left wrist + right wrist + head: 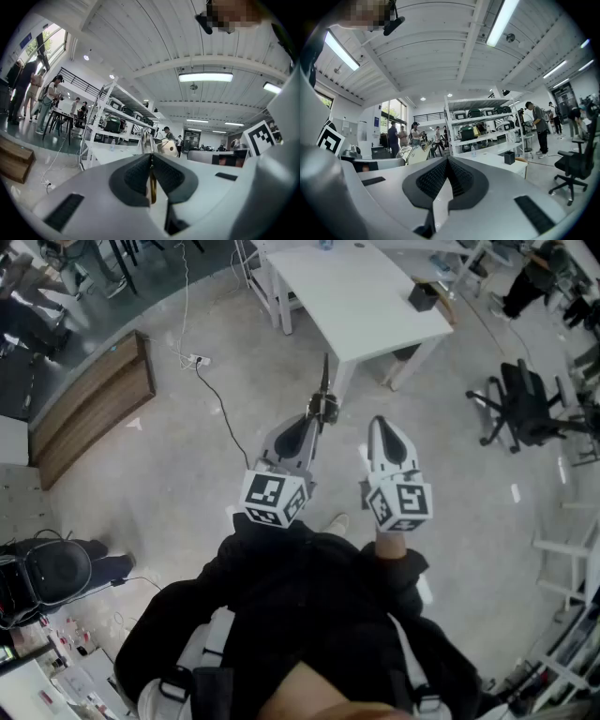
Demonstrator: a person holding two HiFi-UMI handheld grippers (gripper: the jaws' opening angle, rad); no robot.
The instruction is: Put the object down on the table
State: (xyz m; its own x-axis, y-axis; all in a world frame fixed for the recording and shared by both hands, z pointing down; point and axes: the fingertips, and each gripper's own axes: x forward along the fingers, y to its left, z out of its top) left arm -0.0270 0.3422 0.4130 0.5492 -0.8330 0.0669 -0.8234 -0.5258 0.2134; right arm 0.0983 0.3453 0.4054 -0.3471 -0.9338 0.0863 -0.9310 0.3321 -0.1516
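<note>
My left gripper [317,420] is shut on a slim metal object [324,390] that sticks out past the jaw tips, held in the air above the floor. In the left gripper view the object's metal blades [147,140] rise beyond my left gripper [151,158], and a brass-coloured part [153,187] sits between the pads. The white table [366,296] stands ahead, its near corner just past the object's tip. My right gripper [380,425] hovers beside the left, jaws together with nothing in them; the right gripper view shows my right gripper [447,162] shut.
A small black box [424,294] sits at the table's right edge. A black office chair [525,409] stands to the right, a wooden bench [89,404] to the left. A cable and power strip [197,360] lie on the floor. Shelving [480,126] and people stand behind the table.
</note>
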